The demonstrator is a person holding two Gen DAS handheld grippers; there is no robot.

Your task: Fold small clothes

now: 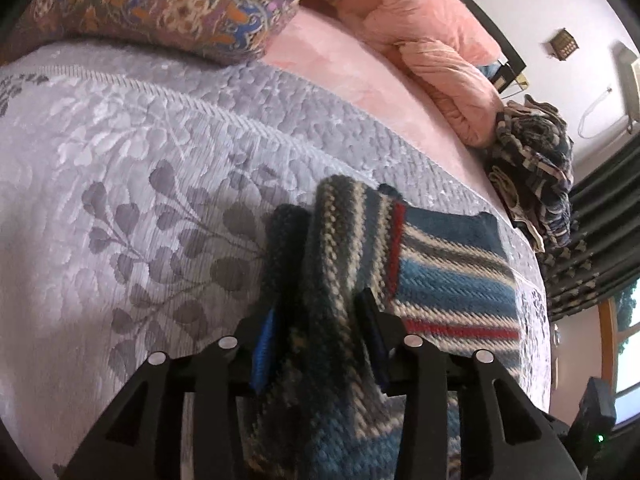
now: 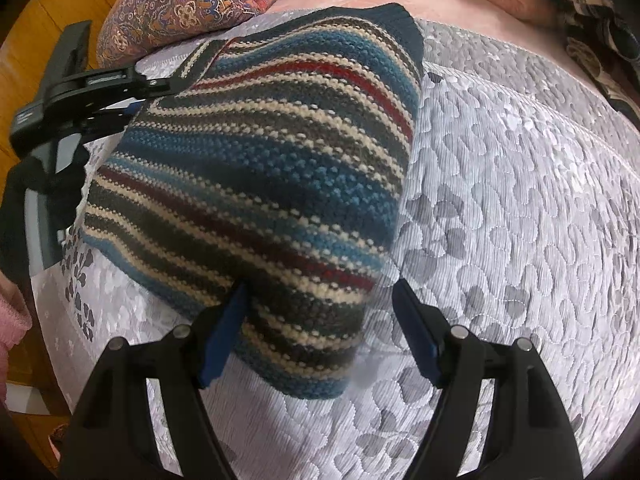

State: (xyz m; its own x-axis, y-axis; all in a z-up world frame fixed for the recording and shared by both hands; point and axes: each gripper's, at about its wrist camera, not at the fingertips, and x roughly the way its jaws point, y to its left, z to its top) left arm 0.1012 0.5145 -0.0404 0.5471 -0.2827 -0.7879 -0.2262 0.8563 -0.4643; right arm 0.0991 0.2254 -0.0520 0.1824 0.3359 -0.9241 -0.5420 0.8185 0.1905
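Left wrist view: left gripper [image 1: 316,316] is pinching the striped knit sweater [image 2: 256,152] on the quilted bedspread [image 2: 500,200]; right gripper [image 2: 320,320] is gaping wide.

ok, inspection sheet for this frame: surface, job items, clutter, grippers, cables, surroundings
surface: bed with grey leaf-pattern quilt over a pink sheet.
job's things: striped knit sweater, partly folded, lying on the quilt.
clutter: paisley pillow, pink duvet, heap of dark patterned clothes.
grippers: left gripper shut on the sweater's edge; right gripper open, straddling the sweater's near corner.
cables: thin white cord on the wall.
surroundings: dark curtain, window, wooden floor.
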